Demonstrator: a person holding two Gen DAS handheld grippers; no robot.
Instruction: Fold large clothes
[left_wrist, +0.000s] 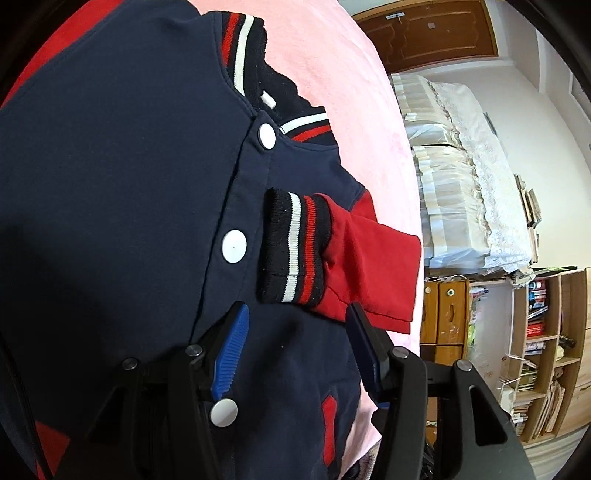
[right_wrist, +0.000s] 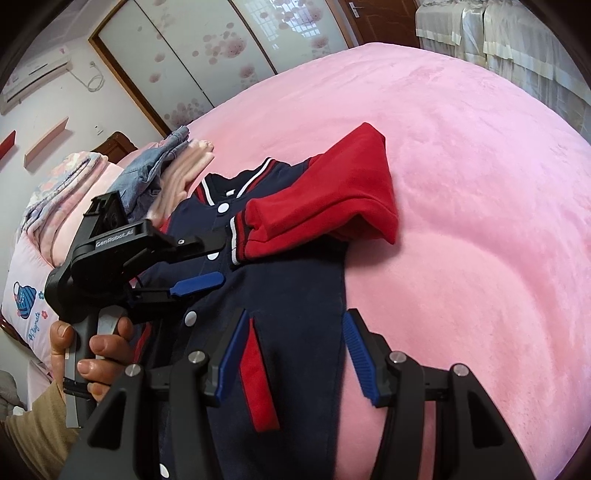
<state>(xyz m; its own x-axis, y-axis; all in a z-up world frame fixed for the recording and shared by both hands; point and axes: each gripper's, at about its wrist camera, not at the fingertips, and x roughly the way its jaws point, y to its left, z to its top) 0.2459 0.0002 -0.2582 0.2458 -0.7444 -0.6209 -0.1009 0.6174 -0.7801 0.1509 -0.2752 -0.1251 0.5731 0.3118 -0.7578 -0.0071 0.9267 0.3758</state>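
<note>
We see one navy jacket (right_wrist: 280, 295) lying front-up on the pink bed (right_wrist: 480, 221), its long axis running from the hem near us up to the striped collar (right_wrist: 236, 181), which points toward the folded clothes stack (right_wrist: 173, 162) at the head of the bed. Left of the jacket's button line, a hand (right_wrist: 99, 350) carries the left gripper (left_wrist: 295, 314); its jaws stand partly apart over the navy front, just below the cuff (left_wrist: 295, 247), gripping nothing. Three white snaps (left_wrist: 233, 246) show in the left wrist view. One red sleeve (right_wrist: 332, 199) is folded across the chest. At the jacket's right edge, the right gripper (right_wrist: 295, 325) hovers, jaws partly apart, empty.
</note>
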